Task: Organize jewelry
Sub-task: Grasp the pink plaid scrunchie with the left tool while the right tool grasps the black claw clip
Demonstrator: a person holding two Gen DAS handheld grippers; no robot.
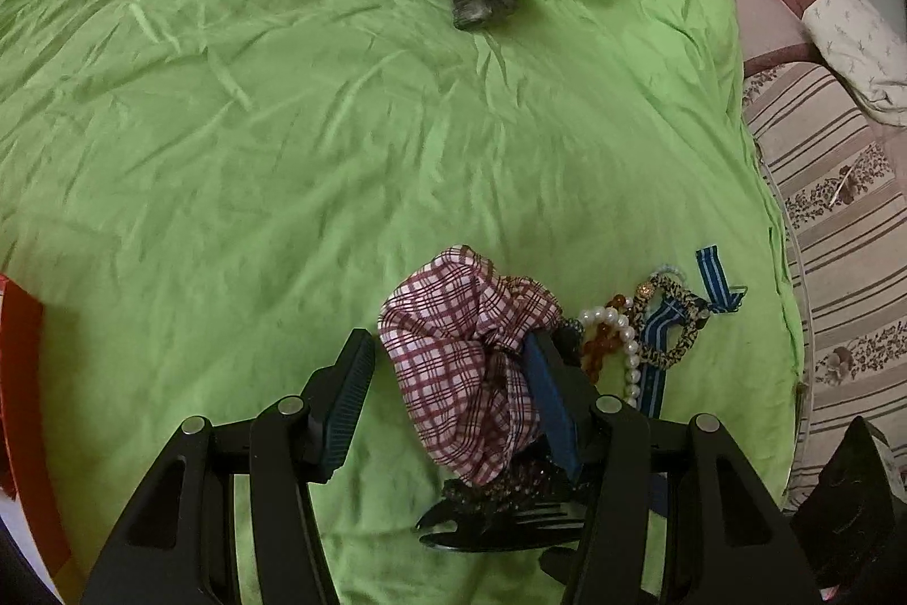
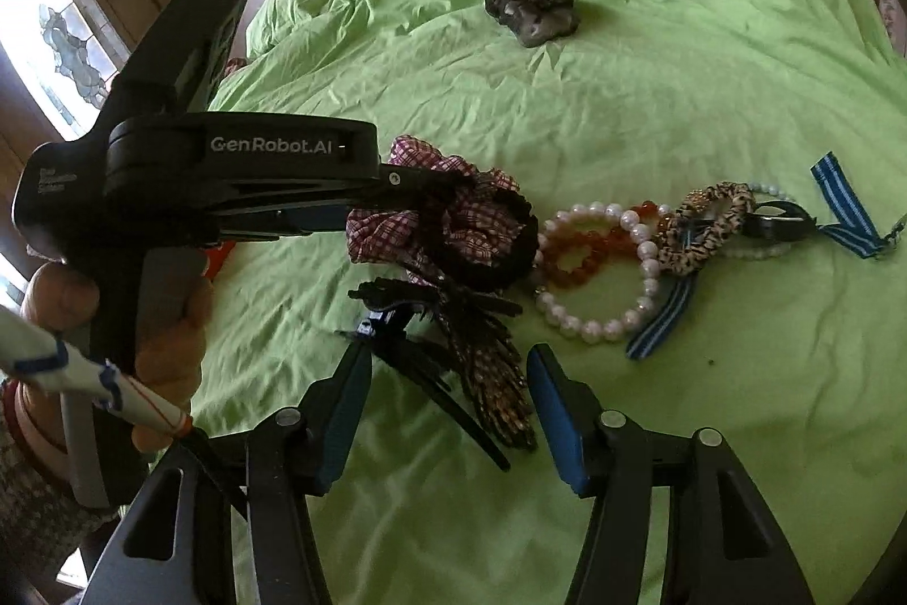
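Half-open left gripper [image 1: 448, 378] astride plaid scrunchie [image 1: 459, 350] (pads not visibly pressing), beads [image 1: 615, 338] just beside.

Both grippers [image 1: 450, 367] [image 2: 450, 367] down-tilted, jaws parted

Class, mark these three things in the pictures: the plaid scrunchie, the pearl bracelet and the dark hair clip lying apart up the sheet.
plaid scrunchie [image 1: 453, 350]: left wrist view, on its checked fabric.
pearl bracelet [image 2: 595, 324]: right wrist view, on its lower beads.
dark hair clip [image 2: 530, 12]: right wrist view, on its middle.
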